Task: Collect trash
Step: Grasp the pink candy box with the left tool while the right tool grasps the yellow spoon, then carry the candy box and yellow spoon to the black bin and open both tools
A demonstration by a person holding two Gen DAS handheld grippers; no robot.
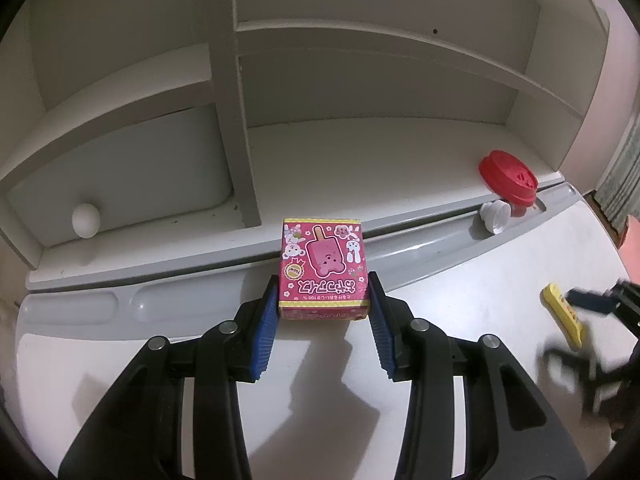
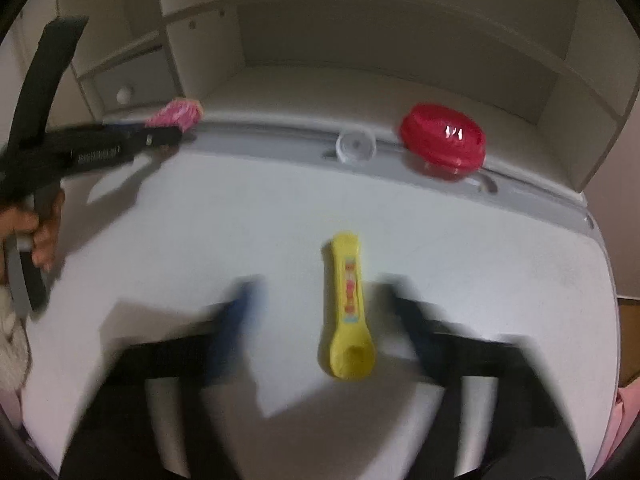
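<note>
The left claw (image 1: pixel 323 300) sat low over the bench (image 1: pixel 460 320), its blue pads against the two sides of the pink ice-pop box (image 1: pixel 323 266). It looked pinched on the near end of the box, though I could not tell how firmly; the box still seemed to rest flat on the bench, so I judged the grip just made and the lift not yet begun.

To the right of the box, the right claw (image 2: pixel 320 312) was spread, its blurred fingers on either side of the yellow spoon-shaped piece (image 2: pixel 349 308) and not touching it. It seemed lined up to close across the handle.

Beyond the box ran a grey groove at the bench's back edge. In it, well to the right of the box, lay a small white cap (image 1: pixel 495 217), and just past that a red lid (image 1: pixel 509 178), probably more trash for later.

Farthest from the box stood the white shelf unit (image 1: pixel 232 92), with a drawer knob (image 1: pixel 85 220) at its lower left.
</note>
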